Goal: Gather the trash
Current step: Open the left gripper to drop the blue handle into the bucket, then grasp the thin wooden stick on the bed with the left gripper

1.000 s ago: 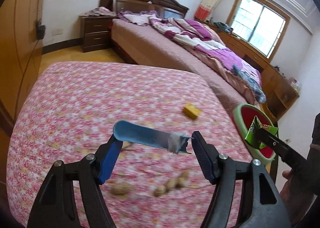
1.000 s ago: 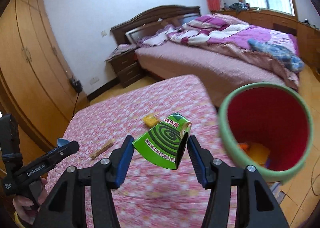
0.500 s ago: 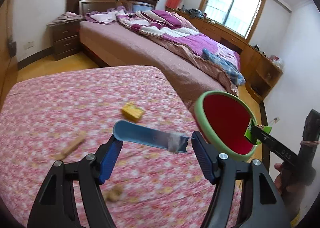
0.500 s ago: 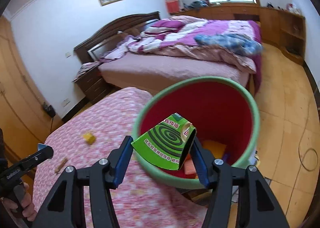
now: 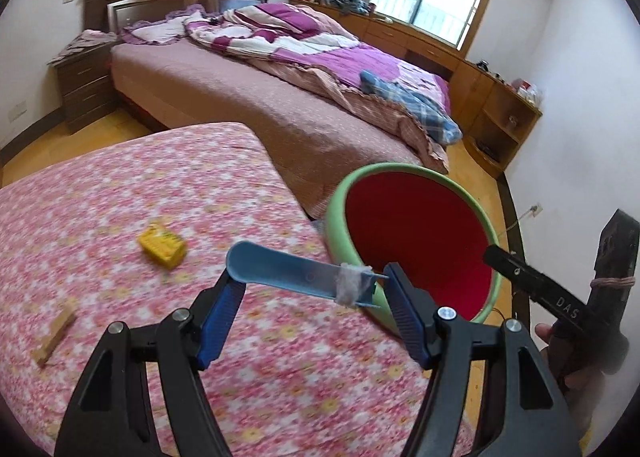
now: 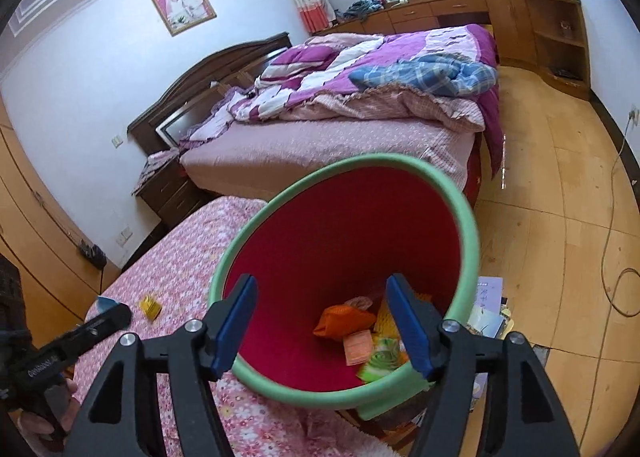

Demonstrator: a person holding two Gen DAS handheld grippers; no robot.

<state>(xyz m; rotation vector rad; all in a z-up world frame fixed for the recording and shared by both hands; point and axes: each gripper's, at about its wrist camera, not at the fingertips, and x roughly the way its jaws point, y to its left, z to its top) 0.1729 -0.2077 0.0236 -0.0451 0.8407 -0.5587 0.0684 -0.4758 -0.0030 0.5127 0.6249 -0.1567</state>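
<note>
left gripper (image 5: 314, 291) clamps a blue plastic scoop (image 5: 296, 271), flat, a white fluff wad stuck near one end, just beside the bin (image 5: 336, 213). right gripper (image 6: 320, 321) over the bin mouth, jaws just opened, nothing between. one bin, green rim, red inside: orange packet (image 6: 340, 321), green spiral carton (image 6: 380, 361), other wrappers. on the floral tabletop (image 5: 120, 197): one yellow box (image 5: 162, 245), one wooden stick (image 5: 56, 333)

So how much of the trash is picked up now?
Some is done: wrappers, including a green one, lie in the red bin. The right tool has just been opening over it, with nothing between its pads. The left tool holds a blue plastic piece. A yellow packet and a wooden stick remain on the floral cloth.
</note>
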